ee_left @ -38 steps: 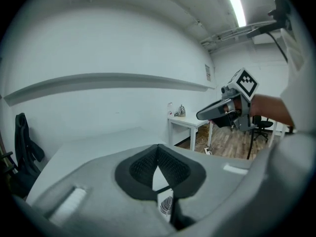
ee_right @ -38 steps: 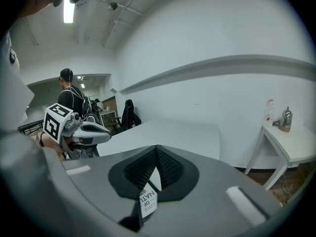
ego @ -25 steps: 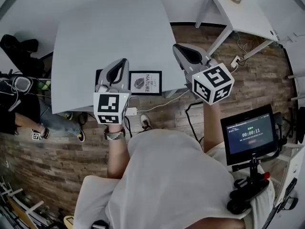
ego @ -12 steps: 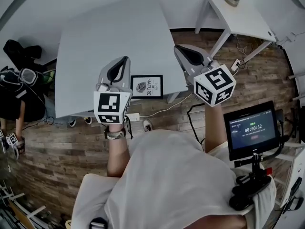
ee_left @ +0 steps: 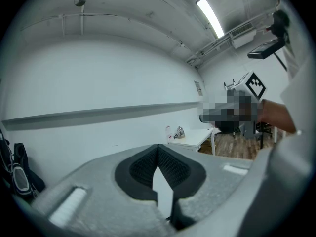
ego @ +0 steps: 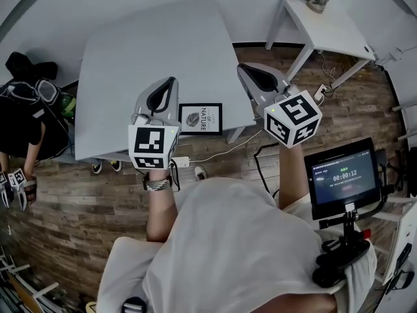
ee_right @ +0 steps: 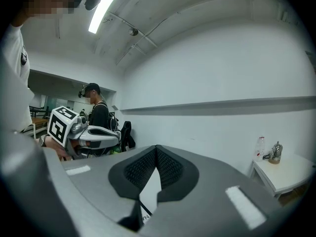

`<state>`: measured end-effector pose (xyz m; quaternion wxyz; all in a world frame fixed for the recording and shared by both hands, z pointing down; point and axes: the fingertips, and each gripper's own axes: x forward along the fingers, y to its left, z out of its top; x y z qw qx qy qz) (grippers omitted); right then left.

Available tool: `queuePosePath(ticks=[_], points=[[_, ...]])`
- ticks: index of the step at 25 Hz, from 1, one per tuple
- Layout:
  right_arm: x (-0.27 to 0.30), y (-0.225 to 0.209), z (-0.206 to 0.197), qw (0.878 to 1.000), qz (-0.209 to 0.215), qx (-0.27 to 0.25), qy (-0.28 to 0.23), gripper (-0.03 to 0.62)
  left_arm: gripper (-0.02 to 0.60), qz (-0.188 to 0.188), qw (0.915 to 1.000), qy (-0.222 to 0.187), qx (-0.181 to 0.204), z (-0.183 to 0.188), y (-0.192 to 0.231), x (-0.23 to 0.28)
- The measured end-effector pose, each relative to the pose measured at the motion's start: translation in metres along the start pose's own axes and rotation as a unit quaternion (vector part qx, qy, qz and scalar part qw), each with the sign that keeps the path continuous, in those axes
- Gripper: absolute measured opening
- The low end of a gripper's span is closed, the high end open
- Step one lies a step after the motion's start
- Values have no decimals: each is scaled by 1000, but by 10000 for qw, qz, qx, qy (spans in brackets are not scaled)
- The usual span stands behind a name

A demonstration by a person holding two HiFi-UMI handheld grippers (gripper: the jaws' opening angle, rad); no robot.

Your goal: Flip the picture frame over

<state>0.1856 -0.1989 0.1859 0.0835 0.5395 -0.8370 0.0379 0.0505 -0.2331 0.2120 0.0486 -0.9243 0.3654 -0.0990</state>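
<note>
At the near edge of the desk (ego: 156, 44), the picture frame (ego: 201, 118) lies flat with its leaf picture and words facing up. The left gripper (ego: 171, 83) and the right gripper (ego: 242, 68) hang in the air, one on each side of it. Both are squeezed closed with nothing in them. I think no turning is going on right now. The frame may be waiting for its turn-over, or lying as a turn-over leaves it; I cannot tell which.

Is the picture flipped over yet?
Not yet. Done: nothing. The picture frame lies face up on the table, its leaf print showing. In hand: nothing. The left tongs and right tongs are up in the air, shut and empty. Left: reach down, grip the frame and turn it over.
</note>
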Motion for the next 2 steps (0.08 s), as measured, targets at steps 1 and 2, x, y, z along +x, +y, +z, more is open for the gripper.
queuePosePath(ticks=[1, 2], points=[[0, 0, 0, 10000, -3, -3, -1, 2, 3, -2, 10000, -1, 1, 0, 0, 0], [-1, 0, 0, 10000, -5, -5, -3, 2, 3, -4, 10000, -2, 3, 0, 0, 0]])
